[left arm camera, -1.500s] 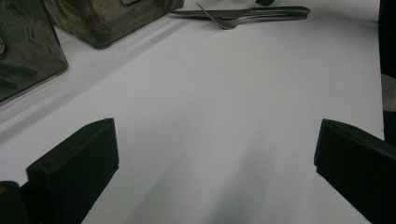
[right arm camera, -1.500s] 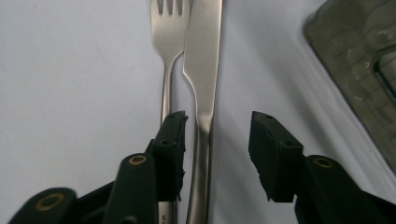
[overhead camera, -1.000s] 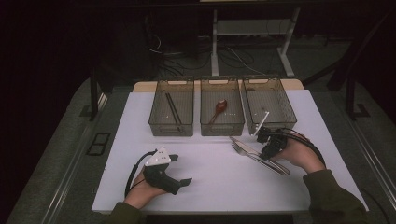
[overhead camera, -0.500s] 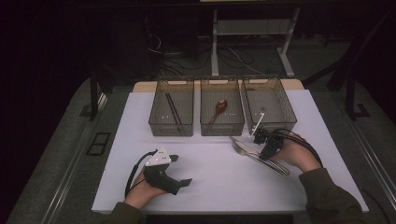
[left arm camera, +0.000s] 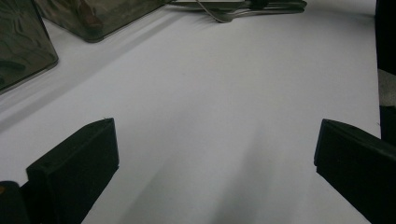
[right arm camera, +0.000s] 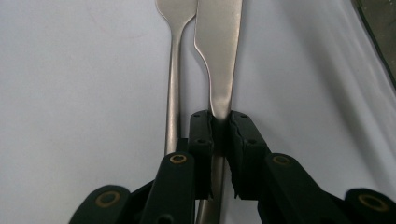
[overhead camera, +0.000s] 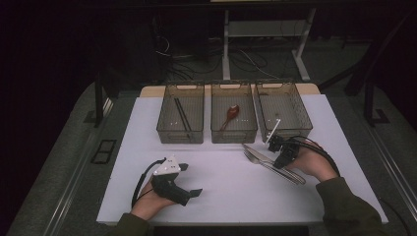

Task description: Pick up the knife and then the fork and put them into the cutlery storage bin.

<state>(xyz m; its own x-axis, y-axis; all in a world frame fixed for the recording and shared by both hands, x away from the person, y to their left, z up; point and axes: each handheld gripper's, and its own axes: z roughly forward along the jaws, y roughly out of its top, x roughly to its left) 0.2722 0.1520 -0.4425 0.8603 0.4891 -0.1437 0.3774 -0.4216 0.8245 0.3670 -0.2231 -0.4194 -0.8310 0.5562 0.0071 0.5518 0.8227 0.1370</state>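
A steel knife (right arm camera: 219,46) and a steel fork (right arm camera: 175,70) lie side by side on the white table top (overhead camera: 226,196). My right gripper (right arm camera: 220,121) is shut on the knife's handle; its jaws have just been closing with the handle between them. The fork's stem runs just outside the left jaw. In the high view the right gripper (overhead camera: 282,150) sits over the cutlery (overhead camera: 255,156), in front of the right bin. My left gripper (overhead camera: 191,180) rests at the front left, open, with bare table between its fingers (left arm camera: 74,168).
Three translucent bins stand in a row at the back: the left bin (overhead camera: 180,135) holds black chopsticks (overhead camera: 183,114), the middle bin (overhead camera: 233,135) a brown spoon (overhead camera: 231,114), and a white stick (overhead camera: 273,129) leans at the right bin (overhead camera: 290,132).
Both hands have kept their places. From the high view I cannot make out any shift of the knife or fork.
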